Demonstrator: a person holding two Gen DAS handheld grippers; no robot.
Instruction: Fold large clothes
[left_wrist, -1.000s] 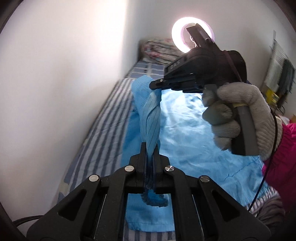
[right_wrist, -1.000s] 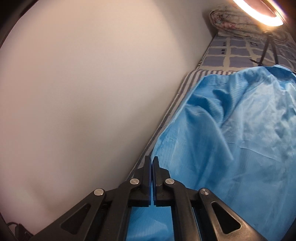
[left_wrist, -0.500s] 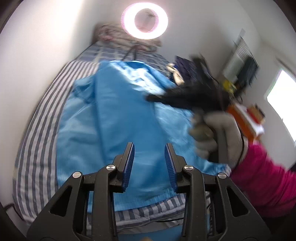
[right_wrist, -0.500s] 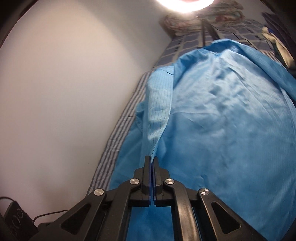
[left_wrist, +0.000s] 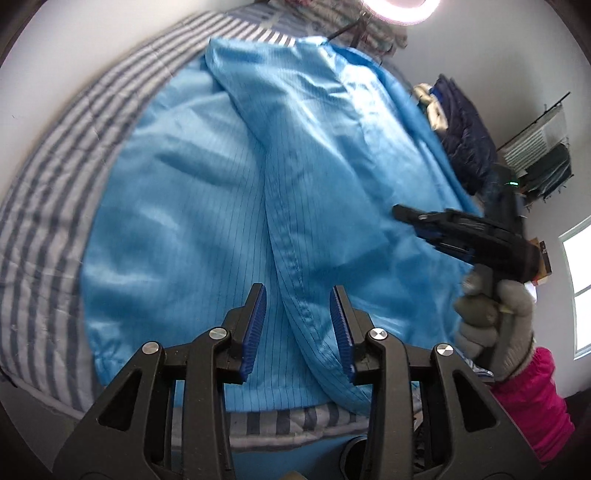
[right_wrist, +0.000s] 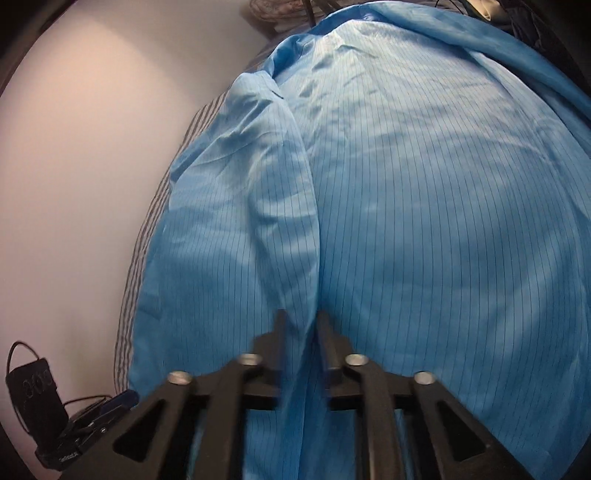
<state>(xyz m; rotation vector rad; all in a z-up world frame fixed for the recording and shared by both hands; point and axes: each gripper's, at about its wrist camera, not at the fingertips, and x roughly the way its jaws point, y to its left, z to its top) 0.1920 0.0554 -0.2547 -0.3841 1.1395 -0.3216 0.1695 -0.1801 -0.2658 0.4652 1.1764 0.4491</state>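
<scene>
A large light-blue pinstriped garment (left_wrist: 229, 192) lies spread on a striped bed (left_wrist: 55, 192). One side panel is folded over the middle, with its stitched edge running down the centre. My left gripper (left_wrist: 297, 325) is open and empty, just above that edge near the hem. My right gripper (right_wrist: 301, 332) is open, with the folded edge of the garment (right_wrist: 424, 192) lying loosely between its fingers. It also shows in the left wrist view (left_wrist: 413, 218), held by a gloved hand over the garment's right side.
A white wall runs along the bed's left side. A ring light (left_wrist: 400, 7) stands at the bed's far end. Dark folded clothes (left_wrist: 461, 133) lie at the far right. A black device with cables (right_wrist: 33, 398) sits at the bed's near left corner.
Both grippers have let go of the garment and opened. The lifted, bunched panel now lies flat over the middle. Both grippers have pulled back toward the hem.
</scene>
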